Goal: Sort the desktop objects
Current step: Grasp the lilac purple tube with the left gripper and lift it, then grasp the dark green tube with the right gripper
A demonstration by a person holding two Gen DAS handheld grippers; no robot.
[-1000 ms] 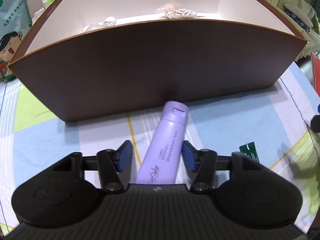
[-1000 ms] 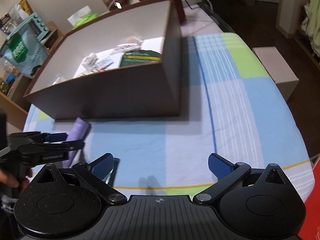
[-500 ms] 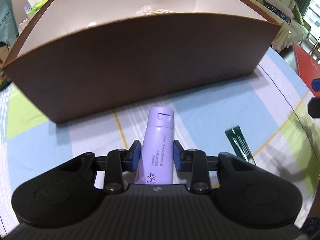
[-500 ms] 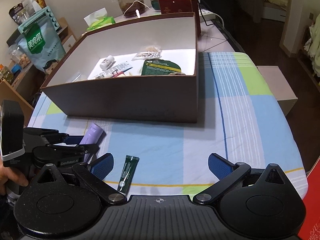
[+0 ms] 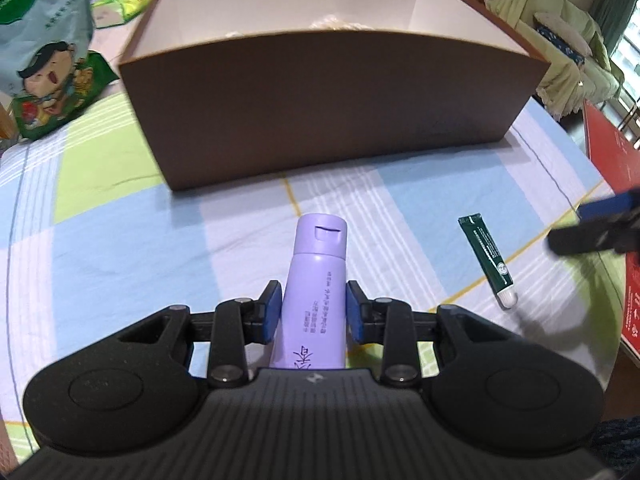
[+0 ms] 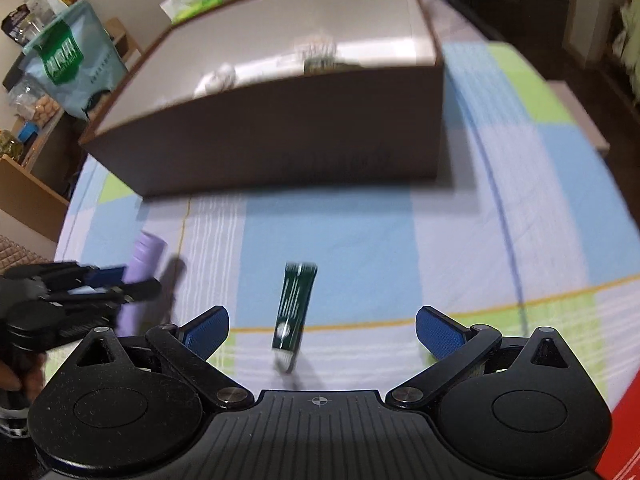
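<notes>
Covering table: checked cloth (image 5: 120, 216), blue, green, lilac. Brown box (image 5: 328, 96) at 12 o'clock. Left gripper (image 5: 314, 312) clamps purple bottle (image 5: 316, 280). Right gripper (image 6: 322, 330) spread wide, green sachet (image 6: 294, 308) lying between fingers. Left view alone shows sofa (image 5: 560, 32) at 2 o'clock.

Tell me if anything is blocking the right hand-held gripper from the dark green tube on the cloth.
Nothing visible does. The right hand-held gripper is open, and the dark green tube lies on the checked tablecloth just ahead between its fingers. The purple bottle sits off to the side in the left hand-held gripper.
</notes>
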